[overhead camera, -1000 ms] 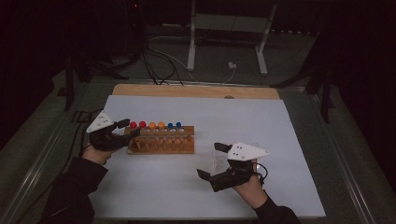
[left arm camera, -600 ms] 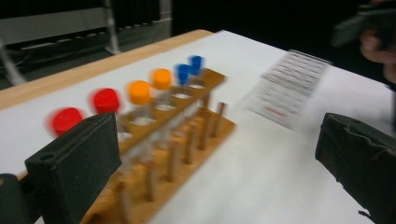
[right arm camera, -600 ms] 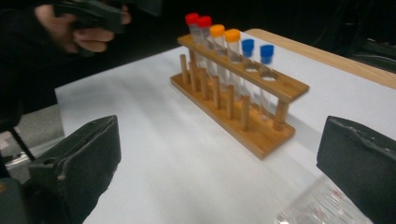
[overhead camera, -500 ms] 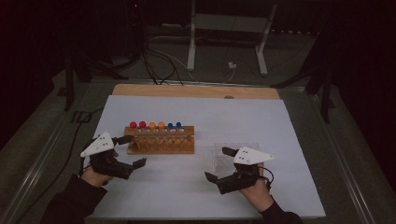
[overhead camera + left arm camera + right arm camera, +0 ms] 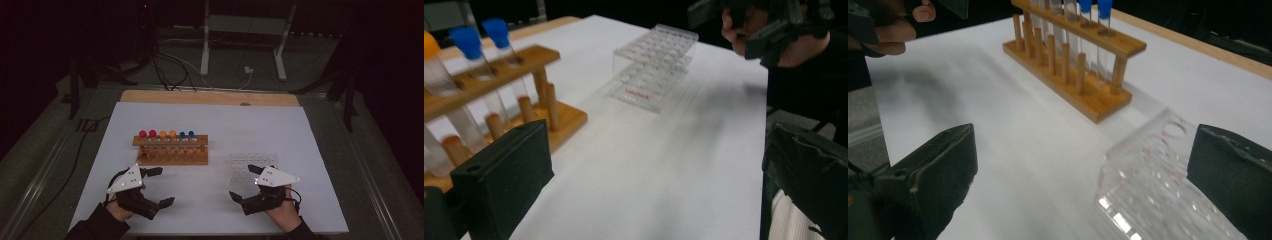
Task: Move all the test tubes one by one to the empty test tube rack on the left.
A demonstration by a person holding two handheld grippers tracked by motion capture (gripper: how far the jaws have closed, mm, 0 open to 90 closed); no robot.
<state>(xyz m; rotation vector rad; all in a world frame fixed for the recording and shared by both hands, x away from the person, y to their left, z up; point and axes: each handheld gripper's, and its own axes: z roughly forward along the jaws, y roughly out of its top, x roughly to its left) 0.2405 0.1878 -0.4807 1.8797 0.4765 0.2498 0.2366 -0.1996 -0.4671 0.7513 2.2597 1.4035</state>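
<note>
Both grippers, left [image 5: 157,186] and right [image 5: 244,181], hold jaws apart, empty, near the wooden rack [image 5: 172,150].

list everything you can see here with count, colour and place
rack: 1, wooden, left of middle on the sheet
tubes: 6, clear, standing in the rack; caps 2 red, 2 orange, 2 blue from left to right in the high view
tray: 1, clear plastic with wells, right of the rack, just beyond the right tool
sheet: 1, white, covering most of the table
table: 1, wooden edge showing at the far side
stand: 1, white metal, on the floor behind the table
cables: several, dark, on the floor behind
left tool: 1, black, jaws open, near the sheet's front left
right tool: 1, black, jaws open, front right
</note>
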